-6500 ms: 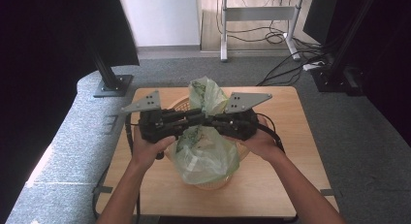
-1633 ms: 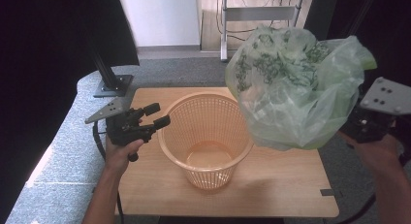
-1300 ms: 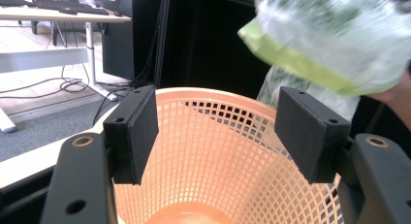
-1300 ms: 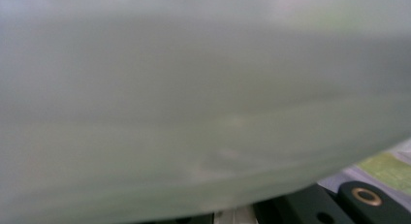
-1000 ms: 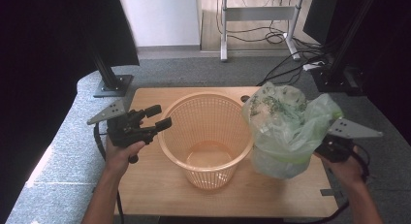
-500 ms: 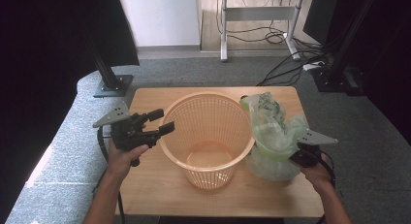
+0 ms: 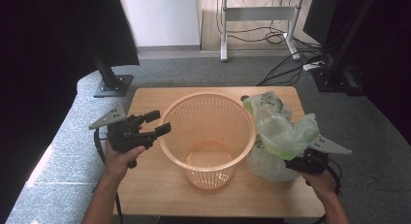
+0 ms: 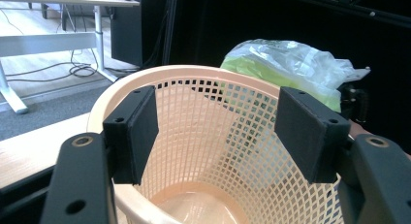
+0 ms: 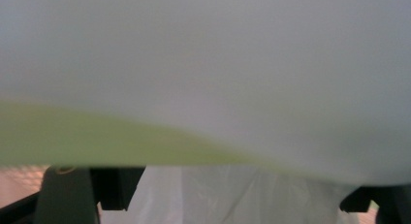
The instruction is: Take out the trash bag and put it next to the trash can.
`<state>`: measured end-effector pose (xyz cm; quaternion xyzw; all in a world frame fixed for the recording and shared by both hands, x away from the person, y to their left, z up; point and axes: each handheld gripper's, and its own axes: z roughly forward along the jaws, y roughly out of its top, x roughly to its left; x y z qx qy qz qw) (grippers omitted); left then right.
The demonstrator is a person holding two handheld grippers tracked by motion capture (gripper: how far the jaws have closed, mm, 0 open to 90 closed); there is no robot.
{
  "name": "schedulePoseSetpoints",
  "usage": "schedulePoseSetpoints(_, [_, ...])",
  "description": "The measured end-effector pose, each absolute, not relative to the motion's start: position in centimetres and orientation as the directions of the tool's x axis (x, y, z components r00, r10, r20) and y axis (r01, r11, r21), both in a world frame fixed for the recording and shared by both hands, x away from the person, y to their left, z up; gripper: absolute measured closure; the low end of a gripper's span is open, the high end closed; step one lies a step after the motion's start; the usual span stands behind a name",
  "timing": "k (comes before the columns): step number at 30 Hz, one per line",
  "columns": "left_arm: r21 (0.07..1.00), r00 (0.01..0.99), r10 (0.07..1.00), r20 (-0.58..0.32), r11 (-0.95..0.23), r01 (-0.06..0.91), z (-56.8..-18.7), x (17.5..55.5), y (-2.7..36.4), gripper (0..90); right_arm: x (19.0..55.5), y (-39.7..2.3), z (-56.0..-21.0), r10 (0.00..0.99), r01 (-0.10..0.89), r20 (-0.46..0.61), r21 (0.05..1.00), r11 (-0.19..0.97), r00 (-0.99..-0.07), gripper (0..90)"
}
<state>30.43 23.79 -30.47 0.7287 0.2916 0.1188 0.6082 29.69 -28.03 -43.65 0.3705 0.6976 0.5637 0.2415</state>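
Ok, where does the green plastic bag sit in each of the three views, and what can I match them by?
High view: the green plastic bag slumps on the table, right of the orange basket, against the right gripper.
Left gripper view: upper right, behind the basket's far rim.
Right gripper view: pale and green film blurred right against the lens, above the open jaws.
Shared landmark: the basket, in the high and left gripper views.

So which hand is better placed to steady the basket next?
Probably the left: the left gripper sits open right at the basket rim, while the right gripper is across at the green bag.
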Motion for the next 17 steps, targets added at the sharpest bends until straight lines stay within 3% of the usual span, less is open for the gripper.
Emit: schedulePoseSetpoints(17, [0.952,0.796,0.574,-0.193,-0.086,0.292,-31.1,30.4,24.1,32.1,27.8,-29.1,-44.7,0.769,0.229,0.095,0.971,0.068,-0.633,19.8])
